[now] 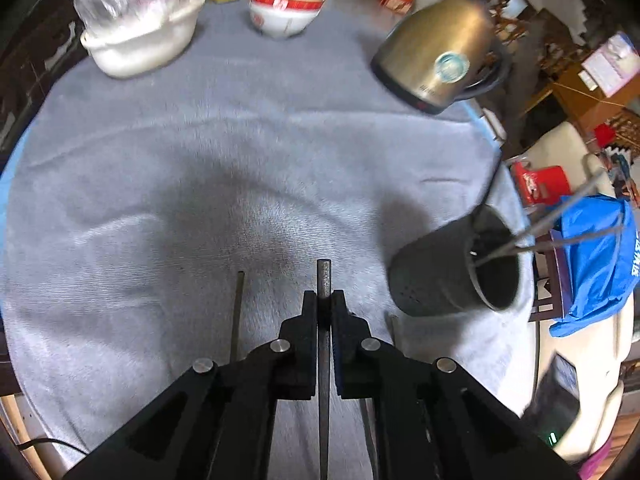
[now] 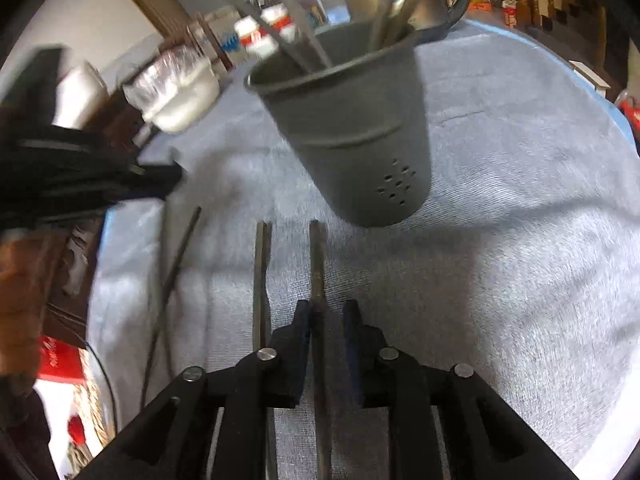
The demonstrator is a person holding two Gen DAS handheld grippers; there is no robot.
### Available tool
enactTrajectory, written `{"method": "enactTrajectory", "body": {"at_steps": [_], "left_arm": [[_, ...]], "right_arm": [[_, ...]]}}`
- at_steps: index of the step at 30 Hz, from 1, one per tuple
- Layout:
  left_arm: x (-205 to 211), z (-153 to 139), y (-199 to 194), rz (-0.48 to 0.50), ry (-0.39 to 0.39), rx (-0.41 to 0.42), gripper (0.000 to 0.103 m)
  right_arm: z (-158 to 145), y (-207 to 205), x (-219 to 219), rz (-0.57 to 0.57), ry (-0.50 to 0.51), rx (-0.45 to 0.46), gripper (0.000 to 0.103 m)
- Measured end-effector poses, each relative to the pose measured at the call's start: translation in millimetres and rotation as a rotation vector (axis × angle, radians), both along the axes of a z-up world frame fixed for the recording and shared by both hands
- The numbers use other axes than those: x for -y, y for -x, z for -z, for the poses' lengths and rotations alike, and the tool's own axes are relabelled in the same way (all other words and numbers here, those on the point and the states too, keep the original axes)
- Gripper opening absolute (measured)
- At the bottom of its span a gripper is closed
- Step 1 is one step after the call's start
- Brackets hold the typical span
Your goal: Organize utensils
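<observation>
In the left wrist view my left gripper (image 1: pixel 324 300) is shut on a dark metal chopstick (image 1: pixel 323 280) and holds it over the grey cloth. A grey utensil cup (image 1: pixel 452 272) with several chopsticks in it stands to the right. Another chopstick (image 1: pixel 237 312) lies on the cloth to the left. In the right wrist view my right gripper (image 2: pixel 327 312) is open around a chopstick (image 2: pixel 318 268) lying on the cloth, just in front of the cup (image 2: pixel 352 136). A second chopstick (image 2: pixel 261 280) lies beside it, and two thinner ones (image 2: pixel 176 272) lie further left. The left gripper (image 2: pixel 92 180) shows at the left edge.
A gold electric kettle (image 1: pixel 436 52), a red-and-white bowl (image 1: pixel 288 0) and a white plastic-covered container (image 1: pixel 140 28) stand at the far side of the round table (image 1: pixel 160 128). The table edge runs close on the right, with a blue bag (image 1: pixel 596 264) beyond it.
</observation>
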State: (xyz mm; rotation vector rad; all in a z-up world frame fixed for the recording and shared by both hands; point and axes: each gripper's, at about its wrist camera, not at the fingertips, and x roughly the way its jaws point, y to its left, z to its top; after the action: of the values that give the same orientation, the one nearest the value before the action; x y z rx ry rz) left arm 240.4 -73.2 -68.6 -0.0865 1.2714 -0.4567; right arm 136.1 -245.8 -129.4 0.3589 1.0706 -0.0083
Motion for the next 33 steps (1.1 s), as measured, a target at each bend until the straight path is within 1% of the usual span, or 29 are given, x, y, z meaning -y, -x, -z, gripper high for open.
{"method": "enactTrajectory", "body": {"at_steps": [3, 5, 7, 8, 9, 13, 19, 24, 27, 31, 33], "left_arm": [[-5.9, -22.3, 12.2, 0.006, 0.027, 0.044, 0.007], [-11.7, -33.6, 17.9, 0.009, 0.038, 0.071, 0.007], [-14.8, -44.5, 25.1, 0.012, 0.051, 0.099, 0.007], [-16.4, -49.4, 27.9, 0.013, 0.057, 0.110, 0.007], [-18.3, -54.8, 31.6, 0.014, 0.062, 0.124, 0.007], [-21.8, -72.3, 46.0, 0.018, 0.072, 0.174, 0.007], [-28.8, -96.4, 61.3, 0.011, 0.072, 0.242, 0.007], [-30.4, -117.6, 67.6, -0.003, 0.075, 0.296, 0.007], [-29.2, -130.2, 70.7, -0.008, 0.076, 0.332, 0.007], [-29.1, -142.7, 79.0, -0.020, 0.076, 0.382, 0.007], [-29.3, -145.3, 84.1, -0.028, 0.066, 0.410, 0.007]], "right_arm": [[-0.1, -9.4, -6.4, -0.013, 0.054, -0.022, 0.021], [0.0, -12.0, -8.3, -0.015, 0.073, -0.032, 0.020], [0.4, -14.5, -10.5, -0.032, 0.098, -0.042, 0.018], [0.4, -15.9, -10.7, -0.034, 0.106, -0.046, 0.013], [0.5, -16.3, -9.0, -0.034, 0.108, -0.048, 0.008], [-7.7, -8.3, 2.6, -0.029, 0.029, -0.016, 0.007], [-52.1, 12.3, 16.2, -0.067, -0.012, 0.145, 0.007], [-97.8, 35.2, 29.3, -0.081, -0.011, 0.312, 0.007], [-120.7, 47.2, 33.8, -0.066, 0.004, 0.384, 0.007], [-139.4, 64.3, 44.4, -0.028, 0.000, 0.487, 0.006], [-140.6, 69.4, 45.5, -0.007, -0.004, 0.515, 0.006]]}}
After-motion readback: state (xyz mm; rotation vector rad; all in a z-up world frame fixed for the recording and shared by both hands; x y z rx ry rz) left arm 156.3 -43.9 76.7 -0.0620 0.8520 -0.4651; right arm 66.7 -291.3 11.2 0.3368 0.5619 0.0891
